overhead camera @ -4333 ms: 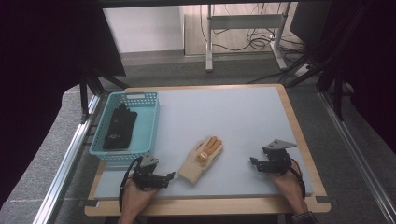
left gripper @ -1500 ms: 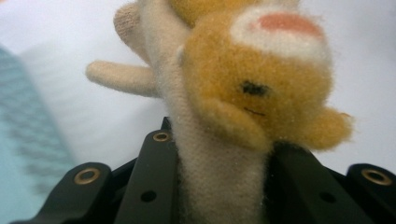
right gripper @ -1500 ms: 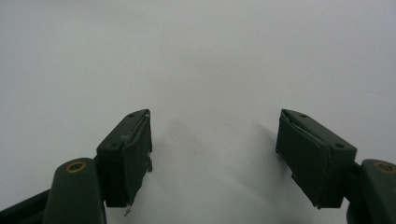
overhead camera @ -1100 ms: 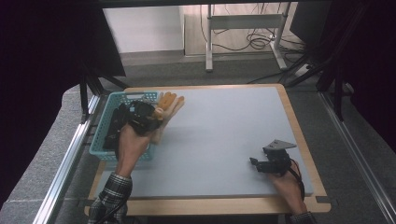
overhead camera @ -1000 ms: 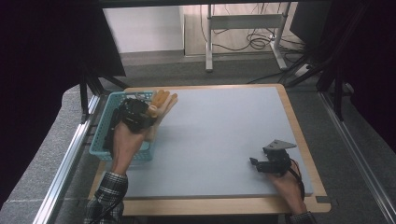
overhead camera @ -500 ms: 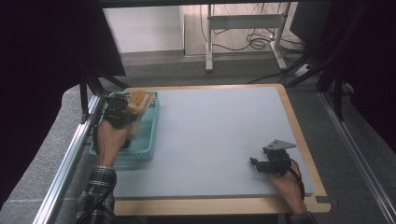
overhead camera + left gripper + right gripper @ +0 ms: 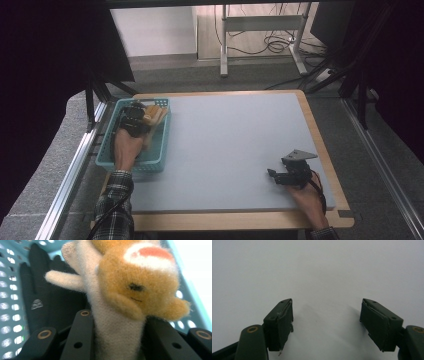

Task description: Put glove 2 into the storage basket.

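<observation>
Looking down from the high view, the left hand-held gripper [image 7: 134, 120] is over the teal basket [image 7: 161, 145] at the table's [image 7: 240, 145] left edge, and it has the fuzzy glove [image 7: 154, 115] clamped between its jaws. The glove's tan and orange end sits inside the basket's far right corner, just beside the rim. A plaid sleeve [image 7: 116, 200] runs up from the bottom edge to that hand. Over on the right, the right hand-held gripper [image 7: 280, 176] sits low on the bare table near the front edge, well apart from the basket, a grey plate on top of it.

Switching to the left gripper view: the jaws are squeezed in on the glove's [image 7: 117, 322] pale cuff, one black jaw pressed against each side. The orange, plush part flops out above them. Behind it, a black glove [image 7: 47, 302] lies on the basket [image 7: 10, 297] floor, fingers pointing away, against the perforated teal wall.

Now the right gripper view: the jaws stand wide apart with nothing between them, just the grey table [image 7: 319, 272] beneath. The right hand-held gripper [image 7: 325, 315] grips nothing at all.
</observation>
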